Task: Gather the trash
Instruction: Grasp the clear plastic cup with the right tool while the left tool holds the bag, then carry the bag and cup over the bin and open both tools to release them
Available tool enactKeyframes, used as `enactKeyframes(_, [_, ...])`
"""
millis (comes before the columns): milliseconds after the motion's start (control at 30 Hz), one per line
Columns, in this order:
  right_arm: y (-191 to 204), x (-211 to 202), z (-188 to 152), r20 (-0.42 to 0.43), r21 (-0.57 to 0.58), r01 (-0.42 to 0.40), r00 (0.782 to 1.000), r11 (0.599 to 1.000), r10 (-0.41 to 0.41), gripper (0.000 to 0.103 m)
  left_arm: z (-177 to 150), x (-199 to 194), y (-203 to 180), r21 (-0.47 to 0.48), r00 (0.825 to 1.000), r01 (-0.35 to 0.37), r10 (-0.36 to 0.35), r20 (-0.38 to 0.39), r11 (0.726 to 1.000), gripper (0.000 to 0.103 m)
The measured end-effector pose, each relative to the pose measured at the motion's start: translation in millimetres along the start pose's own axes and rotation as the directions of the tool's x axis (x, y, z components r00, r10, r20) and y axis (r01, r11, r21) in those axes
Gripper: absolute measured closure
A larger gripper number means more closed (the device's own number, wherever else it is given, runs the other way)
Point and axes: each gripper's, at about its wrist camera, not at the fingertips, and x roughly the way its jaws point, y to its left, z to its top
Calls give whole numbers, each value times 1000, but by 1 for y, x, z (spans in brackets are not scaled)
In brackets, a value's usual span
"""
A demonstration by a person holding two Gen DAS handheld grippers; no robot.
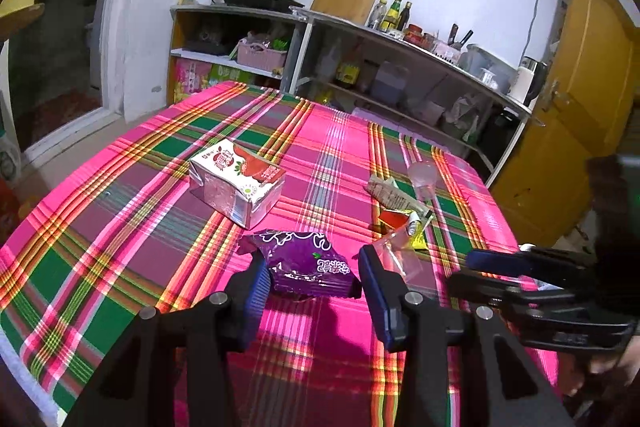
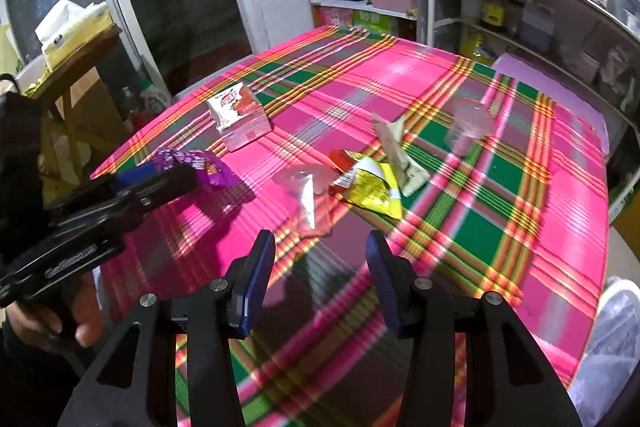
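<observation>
My left gripper (image 1: 312,261) is shut on a purple snack wrapper (image 1: 298,251) that lies on the pink and green plaid tablecloth (image 1: 120,227); in the right wrist view the left gripper (image 2: 180,177) has the purple wrapper (image 2: 208,169) at its tip. My right gripper (image 2: 320,247) is open with nothing between its fingers, just short of a crushed clear plastic cup (image 2: 304,195). The right gripper (image 1: 464,271) reaches in from the right in the left wrist view. Beyond lie a milk carton (image 2: 240,119), a yellow and red wrapper (image 2: 372,187), a beige wrapper (image 2: 400,155) and another clear cup (image 2: 468,123).
Shelves (image 1: 360,39) with bottles, a pot and boxes run along the wall behind the table. A yellow door (image 1: 580,107) stands at the right. A wooden stand with a tissue box (image 2: 72,23) is at the table's left. Something pale (image 2: 616,339) sits below the table's right edge.
</observation>
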Motion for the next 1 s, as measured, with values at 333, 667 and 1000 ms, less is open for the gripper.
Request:
enactKeyframes(333, [11, 34, 16, -38, -25, -2, 999, 1000, 1, 66, -4, 1, 9, -10, 1000, 12, -12, -9, 1000, 59])
enactKeyframes(667, [14, 21, 10, -6, -15, 5, 1000, 1000, -6, 76, -5, -2, 9, -7, 1000, 14, -14, -9, 1000, 59])
enactKeyframes(1000, [4, -36, -17, 71, 46, 19, 997, 999, -22, 76, -7, -19, -24, 44, 999, 52, -52, -1, 998, 59])
